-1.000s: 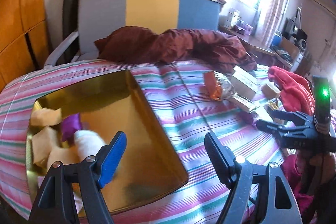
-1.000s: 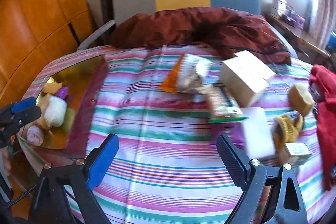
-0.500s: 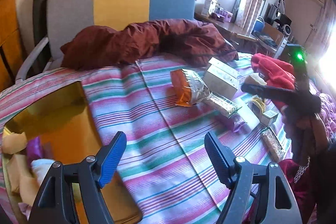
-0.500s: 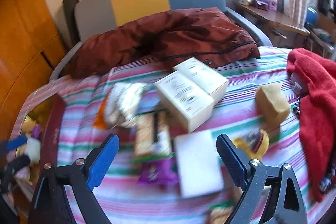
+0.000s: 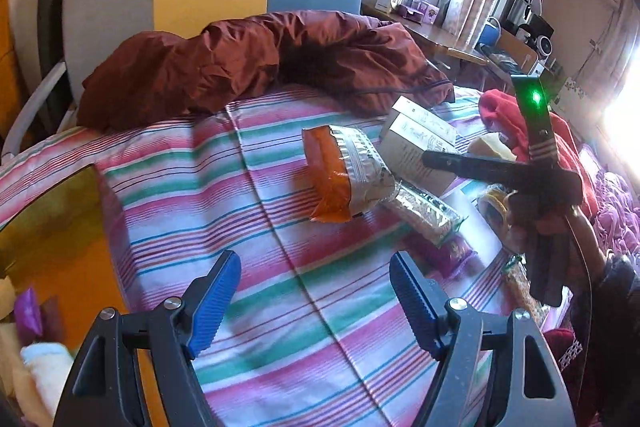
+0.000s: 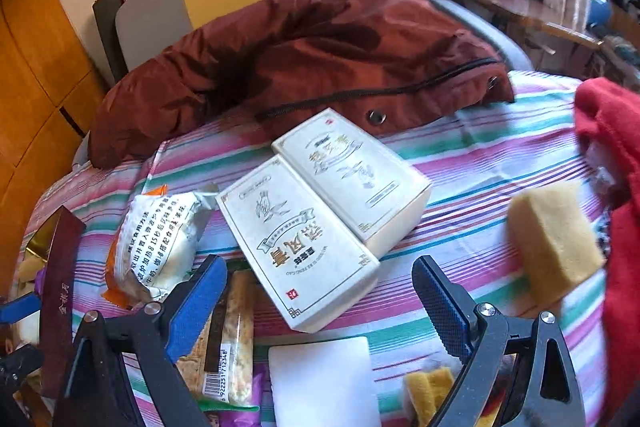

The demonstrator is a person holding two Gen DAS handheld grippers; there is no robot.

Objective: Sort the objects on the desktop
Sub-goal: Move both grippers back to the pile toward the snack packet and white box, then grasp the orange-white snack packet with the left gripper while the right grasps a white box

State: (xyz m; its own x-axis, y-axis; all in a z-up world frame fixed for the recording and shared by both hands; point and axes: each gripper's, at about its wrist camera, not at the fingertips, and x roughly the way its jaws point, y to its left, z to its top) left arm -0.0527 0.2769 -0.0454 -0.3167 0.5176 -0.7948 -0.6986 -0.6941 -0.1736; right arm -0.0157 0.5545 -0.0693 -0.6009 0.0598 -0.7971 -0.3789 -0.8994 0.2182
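Both grippers hovering with fingers spread wide, grasping nothing, over the cluttered striped worktop (image 5: 280, 267)

The right gripper (image 6: 320, 291) is hanging above two white boxes (image 6: 320, 211) lying side by side; a snack bag (image 6: 160, 243), a wrapped bar (image 6: 232, 347), a yellow sponge (image 6: 556, 239) and a maroon jacket (image 6: 304, 55) are crowding around, while the left gripper (image 5: 316, 295) is hovering beside the gold tray (image 5: 60, 227)

Pink, green and white striped cloth (image 6: 480, 163); maroon jacket (image 6: 304, 43); cream boxes (image 6: 320, 211); yellow sponge (image 6: 554, 239).
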